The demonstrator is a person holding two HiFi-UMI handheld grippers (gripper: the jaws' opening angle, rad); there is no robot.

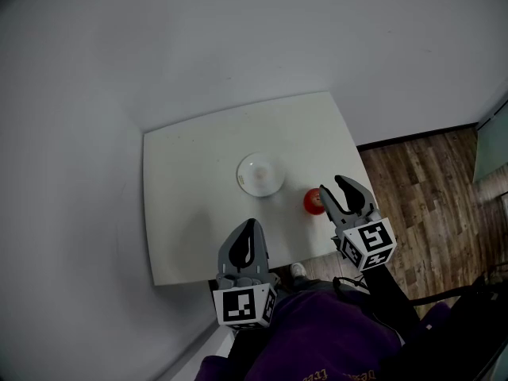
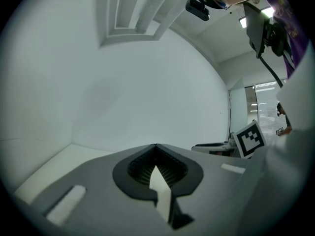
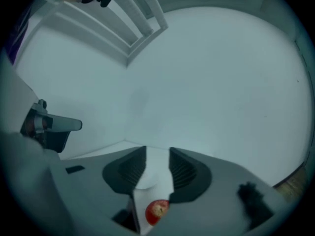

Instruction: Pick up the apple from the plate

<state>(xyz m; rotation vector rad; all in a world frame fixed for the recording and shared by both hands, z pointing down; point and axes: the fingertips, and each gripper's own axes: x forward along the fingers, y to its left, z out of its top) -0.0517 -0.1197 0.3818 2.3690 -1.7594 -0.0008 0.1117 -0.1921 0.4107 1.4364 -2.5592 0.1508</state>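
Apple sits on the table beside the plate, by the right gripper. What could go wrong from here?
The apple lies loose on the table, toward its front-right corner; a nudge from the right gripper could roll it off. The jaws stand apart, gripping nothing, with the apple lower down, so closing now would likely miss it.

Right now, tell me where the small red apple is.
Head view: the small red apple lies on the white table, right of the round white plate, beside the jaws of the right gripper.
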